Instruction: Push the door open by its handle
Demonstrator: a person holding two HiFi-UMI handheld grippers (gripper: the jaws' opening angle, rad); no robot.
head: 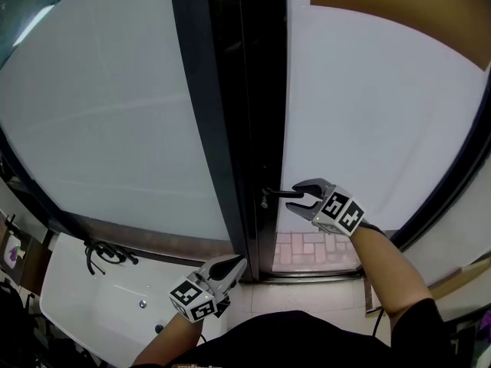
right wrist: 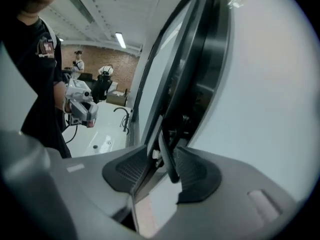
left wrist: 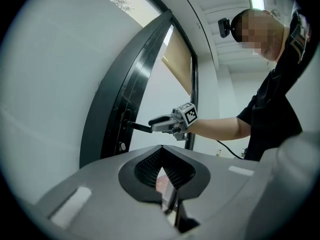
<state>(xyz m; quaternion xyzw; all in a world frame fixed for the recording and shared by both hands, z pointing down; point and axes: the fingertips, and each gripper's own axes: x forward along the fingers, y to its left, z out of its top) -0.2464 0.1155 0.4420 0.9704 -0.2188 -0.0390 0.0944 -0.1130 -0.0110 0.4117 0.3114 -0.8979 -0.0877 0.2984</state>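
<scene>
Black short-sleeved shirt, dark cable

Glossy black door frame, matt frosted glass panel, matt dark handle

The door handle lies between the jaws of the right gripper. Lower and left of it is the left gripper, with a table on its left.
</scene>
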